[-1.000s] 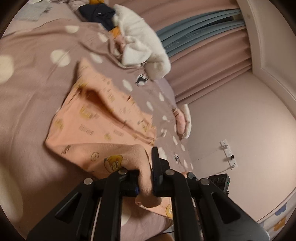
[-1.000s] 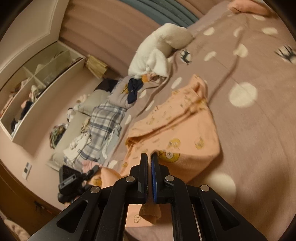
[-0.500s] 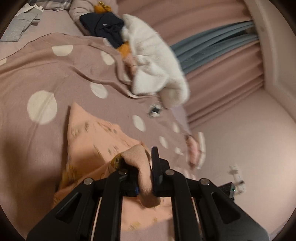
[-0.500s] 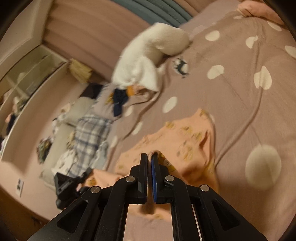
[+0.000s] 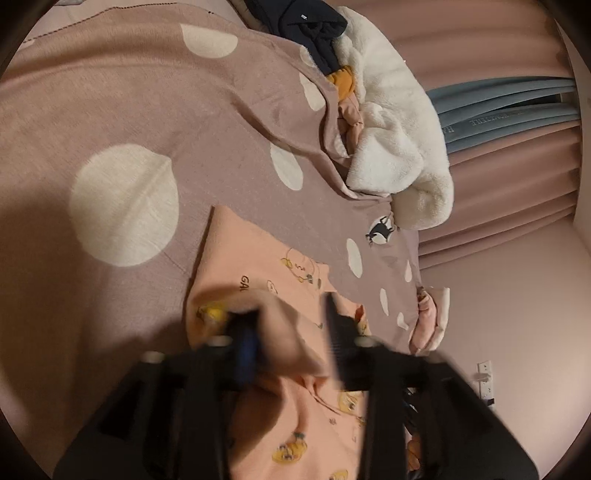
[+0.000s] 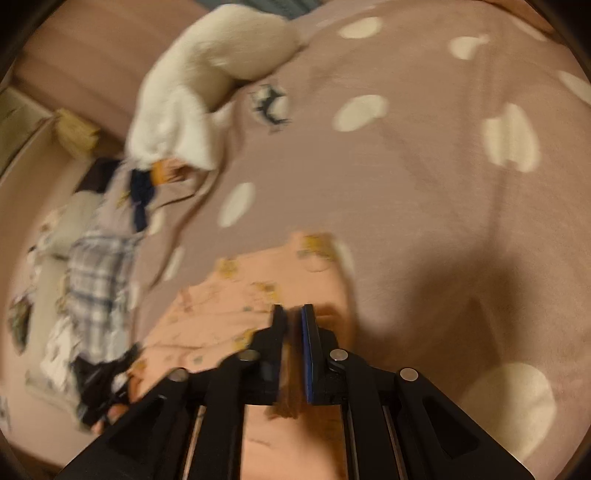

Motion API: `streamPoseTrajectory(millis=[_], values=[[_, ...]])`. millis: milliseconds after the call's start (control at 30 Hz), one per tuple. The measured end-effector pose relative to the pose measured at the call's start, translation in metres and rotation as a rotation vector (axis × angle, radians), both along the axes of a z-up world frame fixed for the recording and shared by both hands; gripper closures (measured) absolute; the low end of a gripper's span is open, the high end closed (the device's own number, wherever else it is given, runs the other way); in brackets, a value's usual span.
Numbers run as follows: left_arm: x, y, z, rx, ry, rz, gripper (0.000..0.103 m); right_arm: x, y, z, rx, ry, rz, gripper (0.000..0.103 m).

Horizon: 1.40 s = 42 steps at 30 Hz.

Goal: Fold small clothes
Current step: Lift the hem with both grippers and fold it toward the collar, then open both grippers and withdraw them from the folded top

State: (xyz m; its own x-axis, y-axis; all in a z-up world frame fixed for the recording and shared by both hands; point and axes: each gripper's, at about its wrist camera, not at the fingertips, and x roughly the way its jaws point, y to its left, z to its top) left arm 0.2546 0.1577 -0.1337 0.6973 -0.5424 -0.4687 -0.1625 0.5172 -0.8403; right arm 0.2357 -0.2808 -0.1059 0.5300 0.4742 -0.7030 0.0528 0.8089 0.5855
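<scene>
A peach garment (image 5: pixel 258 266) printed with small yellow cartoon figures lies doubled over on the mauve bedspread with white dots (image 5: pixel 110 110). My left gripper (image 5: pixel 288 314) is low over it, and its jaws are opening. A loose fold of the peach cloth sits between them, and the right finger stands clear of it. In the right wrist view the peach garment (image 6: pixel 229 306) has the right gripper (image 6: pixel 292 310) at its near corner. Those jaws are starting to part, with a narrow gap showing and a strip of the cloth still in it.
A white fleece garment (image 5: pixel 391 129) and a dark navy one (image 5: pixel 303 22) are heaped at the far side of the bed. A folded pink item (image 5: pixel 428 317) lies at the bed's edge. A plaid garment (image 6: pixel 96 266) lies to the left. Pink curtains (image 5: pixel 498 166) hang behind.
Both grippers carried the garment's near edge forward and down over its far part, folding it. The left jaws have swung wide apart, and the right jaws have parted slightly.
</scene>
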Motion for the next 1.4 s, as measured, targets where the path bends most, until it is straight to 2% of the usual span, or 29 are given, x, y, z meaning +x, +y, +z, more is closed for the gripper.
streamPoseTrajectory(millis=[33, 100, 167, 200, 267, 300, 433, 500, 567, 700, 767, 867, 933, 1000, 1067, 1133, 1200, 1333, 1400], values=[[-0.003, 0.002, 0.003, -0.007, -0.018, -0.006, 0.023, -0.004, -0.001, 0.001, 0.001, 0.005, 0.001, 0.086], [-0.016, 0.005, 0.016, 0.066, -0.041, 0.029, 0.001, -0.009, -0.001, 0.004, 0.002, 0.022, 0.011, 0.062], [-0.031, 0.005, 0.031, 0.23, -0.068, 0.13, 0.001, -0.016, 0.003, 0.01, -0.015, 0.024, 0.009, 0.046], [-0.038, 0.002, 0.039, 0.339, -0.081, 0.171, 0.001, -0.022, 0.008, 0.016, -0.035, 0.014, 0.022, 0.041], [-0.044, -0.006, 0.046, 0.46, -0.103, 0.189, 0.001, -0.029, 0.022, 0.024, -0.057, 0.005, 0.075, 0.035], [-0.046, -0.009, 0.047, 0.473, -0.109, 0.18, 0.001, -0.031, 0.03, 0.027, -0.048, 0.008, 0.11, 0.031], [-0.047, -0.022, 0.048, 0.421, -0.032, 0.009, 0.001, -0.039, 0.063, 0.02, 0.014, 0.048, 0.274, 0.025], [-0.058, -0.028, 0.049, 0.378, -0.015, -0.045, 0.001, -0.035, 0.077, 0.006, -0.026, 0.106, 0.278, 0.025], [-0.073, -0.031, 0.05, 0.377, 0.04, -0.06, 0.001, -0.022, 0.088, -0.007, -0.025, 0.155, 0.249, 0.025], [-0.114, -0.039, 0.049, 0.422, 0.027, -0.079, 0.001, 0.006, 0.097, 0.004, 0.035, 0.095, 0.202, 0.025], [-0.127, -0.036, 0.044, 0.408, 0.008, -0.054, 0.001, 0.02, 0.095, 0.016, 0.083, 0.049, 0.16, 0.025], [-0.132, -0.032, 0.042, 0.443, 0.012, -0.049, 0.001, 0.035, 0.084, 0.039, 0.178, -0.025, 0.044, 0.025], [-0.132, -0.023, 0.042, 0.419, -0.008, -0.023, 0.001, 0.036, 0.08, 0.051, 0.221, -0.057, -0.009, 0.025], [-0.132, -0.01, 0.038, 0.349, 0.018, 0.027, 0.001, 0.033, 0.086, 0.06, 0.175, -0.043, -0.02, 0.024], [-0.131, -0.002, 0.035, 0.297, 0.041, 0.052, 0.001, 0.022, 0.091, 0.062, 0.119, -0.027, 0.038, 0.024], [-0.13, -0.001, 0.036, 0.284, 0.042, 0.047, 0.001, 0.009, 0.093, 0.058, 0.03, 0.007, 0.09, 0.024], [-0.129, -0.002, 0.038, 0.279, 0.024, 0.028, 0.001, 0.003, 0.095, 0.053, -0.029, 0.032, 0.093, 0.024], [-0.13, -0.008, 0.037, 0.206, 0.009, -0.023, 0.001, -0.018, 0.085, 0.03, -0.046, 0.125, 0.149, 0.024], [-0.13, -0.014, 0.036, 0.216, 0.028, -0.054, 0.001, -0.024, 0.088, 0.019, -0.055, 0.168, 0.193, 0.024]])
